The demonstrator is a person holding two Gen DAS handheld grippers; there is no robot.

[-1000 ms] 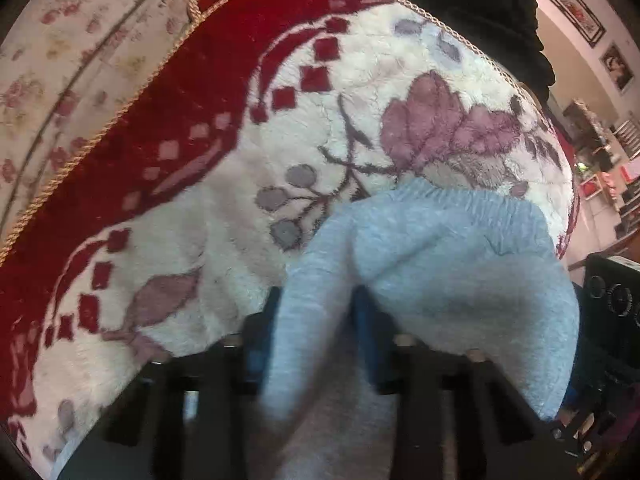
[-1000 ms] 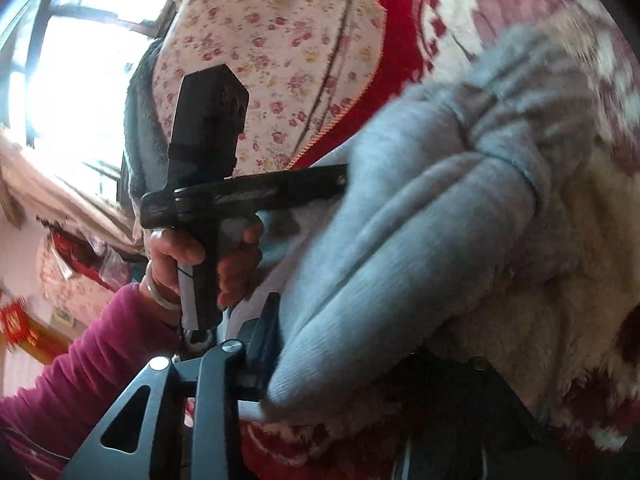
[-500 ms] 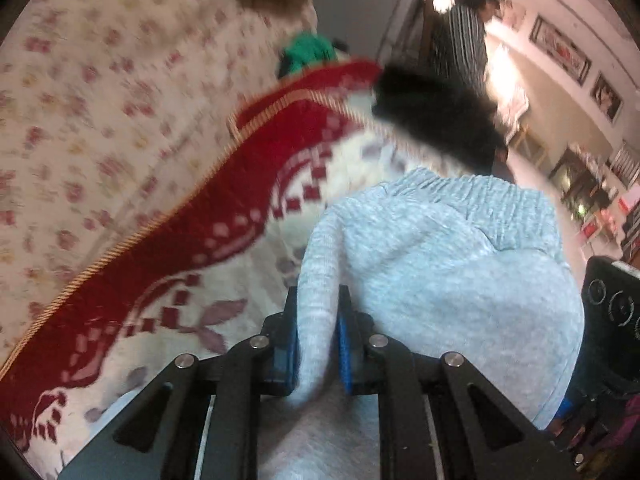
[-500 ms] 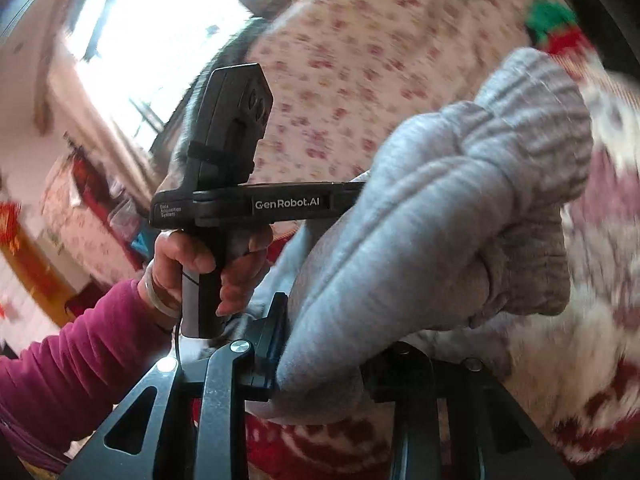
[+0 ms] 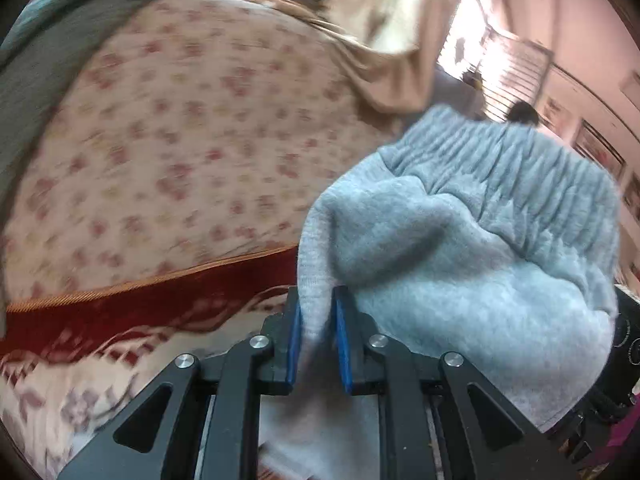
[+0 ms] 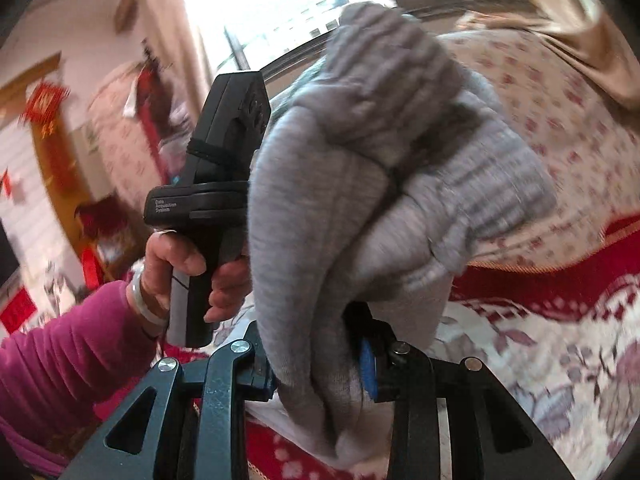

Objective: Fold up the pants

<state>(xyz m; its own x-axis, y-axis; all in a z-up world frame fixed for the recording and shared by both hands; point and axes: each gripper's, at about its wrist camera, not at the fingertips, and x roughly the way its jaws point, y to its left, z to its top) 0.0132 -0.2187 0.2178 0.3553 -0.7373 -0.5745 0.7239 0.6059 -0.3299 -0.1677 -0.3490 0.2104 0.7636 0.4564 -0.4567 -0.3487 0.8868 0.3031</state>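
Observation:
The grey pants (image 5: 460, 248) hang bunched in the air, with the ribbed waistband on top. My left gripper (image 5: 316, 320) is shut on a fold of the grey cloth between its blue pads. My right gripper (image 6: 320, 344) is shut on a thick fold of the same pants (image 6: 360, 200). In the right wrist view the left gripper's black handle (image 6: 216, 184) shows, held by a hand with a magenta sleeve, just left of the pants. Both grippers hold the pants above the red and cream blanket (image 5: 100, 320).
A floral-print sofa back (image 5: 180, 140) rises behind the blanket. A tan cloth (image 5: 380, 60) lies over its top. A bright window (image 6: 300, 0) and pink walls are beyond. The blanket (image 6: 540, 340) spreads below right.
Both grippers have lifted the pants up off the blanket and tilted upward. The views now show the sofa back and the window instead of the blanket.

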